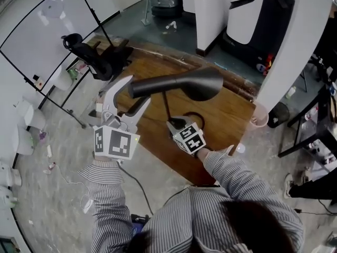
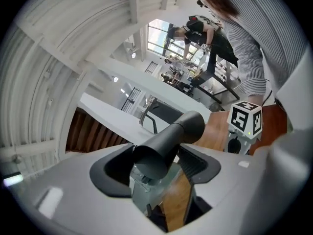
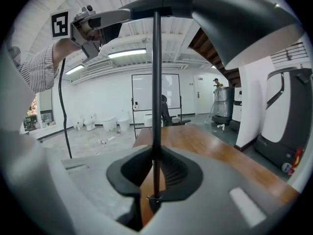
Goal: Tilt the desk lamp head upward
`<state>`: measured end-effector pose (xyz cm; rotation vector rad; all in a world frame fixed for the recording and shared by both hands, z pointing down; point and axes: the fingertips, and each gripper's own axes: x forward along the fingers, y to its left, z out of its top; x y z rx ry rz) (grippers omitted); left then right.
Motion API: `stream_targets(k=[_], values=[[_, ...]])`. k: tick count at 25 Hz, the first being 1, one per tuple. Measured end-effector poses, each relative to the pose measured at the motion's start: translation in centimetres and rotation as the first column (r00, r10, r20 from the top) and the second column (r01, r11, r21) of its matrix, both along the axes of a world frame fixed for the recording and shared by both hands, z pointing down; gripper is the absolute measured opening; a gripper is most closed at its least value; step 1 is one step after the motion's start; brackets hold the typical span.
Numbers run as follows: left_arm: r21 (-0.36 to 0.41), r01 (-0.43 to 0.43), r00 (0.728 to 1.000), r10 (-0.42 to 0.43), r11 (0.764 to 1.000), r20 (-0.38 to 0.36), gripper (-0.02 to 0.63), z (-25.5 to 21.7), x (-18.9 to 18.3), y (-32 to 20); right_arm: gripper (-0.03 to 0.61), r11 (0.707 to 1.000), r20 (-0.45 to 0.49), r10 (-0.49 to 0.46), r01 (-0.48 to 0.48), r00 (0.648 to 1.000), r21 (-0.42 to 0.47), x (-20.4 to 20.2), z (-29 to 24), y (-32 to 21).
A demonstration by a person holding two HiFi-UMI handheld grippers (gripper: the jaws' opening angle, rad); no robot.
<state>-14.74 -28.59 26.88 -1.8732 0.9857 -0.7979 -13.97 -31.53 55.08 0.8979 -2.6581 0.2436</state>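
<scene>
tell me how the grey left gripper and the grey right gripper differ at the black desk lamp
The left gripper has its jaws wide around the narrow end of the black cone-shaped lamp head; the right gripper is closed on the thin black upright stem. The left gripper is up at the head; the right gripper is low on the stem. Both are grey, two-jawed and hand-held.

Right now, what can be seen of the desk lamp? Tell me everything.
The desk lamp is matte dark grey, plastic or painted metal by its look. Its head, a slim tube flaring into a wide shade, lies roughly level atop a thin straight stem over the wooden table; its foot is hidden. The left gripper has its jaws open around the head's narrow rear end; the right gripper has its jaws closed on the stem, low down.
</scene>
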Motion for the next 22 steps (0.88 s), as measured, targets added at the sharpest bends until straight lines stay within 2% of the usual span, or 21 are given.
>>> stream_targets(k=[10, 13, 17, 22], values=[[0.022, 0.023, 0.978, -0.018, 0.999, -0.210, 0.296, 0.7, -0.5, 0.1, 0.049, 1.000, 0.094, -0.011, 0.011, 0.996, -0.006, 0.2, 0.0, -0.1], [0.028, 0.013, 0.953, -0.003, 1.000, -0.305, 0.291, 0.9, -0.6, 0.4, 0.049, 1.000, 0.101, -0.016, 0.016, 0.995, -0.002, 0.3, 0.0, 0.0], [0.015, -0.011, 0.906, 0.016, 1.000, -0.422, 0.272, 1.5, -0.9, 0.5, 0.049, 1.000, 0.101, -0.018, 0.018, 0.995, 0.000, 0.2, 0.0, -0.1], [-0.022, -0.020, 0.859, 0.006, 1.000, -0.511, 0.261, 2.5, -1.3, 0.6, 0.049, 1.000, 0.104, -0.020, 0.020, 0.994, 0.006, 0.3, 0.1, -0.2]])
